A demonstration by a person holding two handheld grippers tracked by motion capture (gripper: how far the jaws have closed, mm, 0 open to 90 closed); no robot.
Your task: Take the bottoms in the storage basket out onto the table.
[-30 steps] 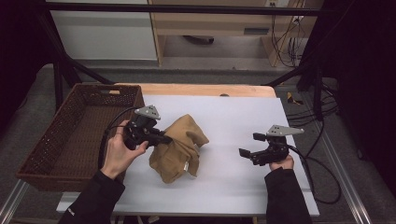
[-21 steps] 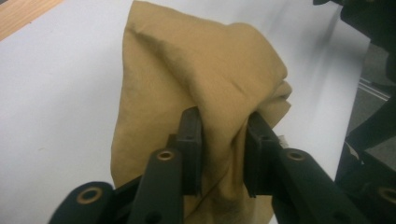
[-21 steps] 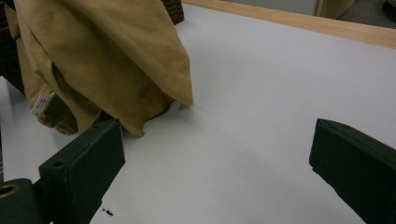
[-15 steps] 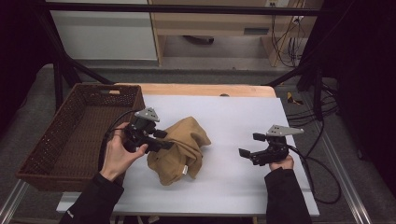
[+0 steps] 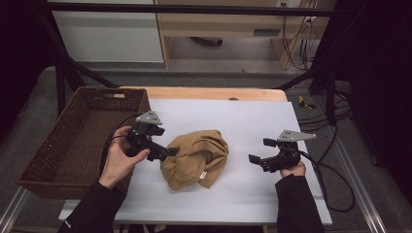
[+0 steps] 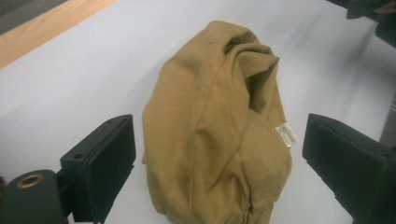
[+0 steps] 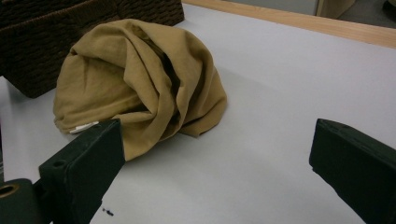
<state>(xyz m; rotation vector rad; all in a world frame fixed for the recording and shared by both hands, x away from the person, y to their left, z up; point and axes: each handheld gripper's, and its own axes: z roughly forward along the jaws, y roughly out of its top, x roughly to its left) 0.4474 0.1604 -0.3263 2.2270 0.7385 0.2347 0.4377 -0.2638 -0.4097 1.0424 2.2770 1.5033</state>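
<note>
A crumpled tan cloth (image 5: 197, 158) lies in a heap on the white table top (image 5: 243, 114), a small white label on its near side. My left gripper (image 5: 164, 141) sits at the cloth's left edge. Its jaws have just been opening and now stand wide apart. In the left gripper view the cloth (image 6: 219, 130) lies between the jaws of the left gripper (image 6: 219, 140), and neither pad presses on it. My right gripper (image 5: 261, 150) rests to the right of the cloth, open and apart from it. The right gripper (image 7: 219, 154) has bare table between its jaws, with the cloth (image 7: 140, 79) beyond them.
A dark woven basket (image 5: 73, 145) stands at the table's left edge, right behind the left hand, and its wall (image 7: 37, 51) rises behind the cloth. A wooden strip (image 5: 214, 93) runs along the table's far edge. Cables trail off the right side.
The left gripper's jaws have opened and let go of the cloth. The cloth has slumped from a raised bunch into a rounder heap on the table. Both hands stayed in place.
</note>
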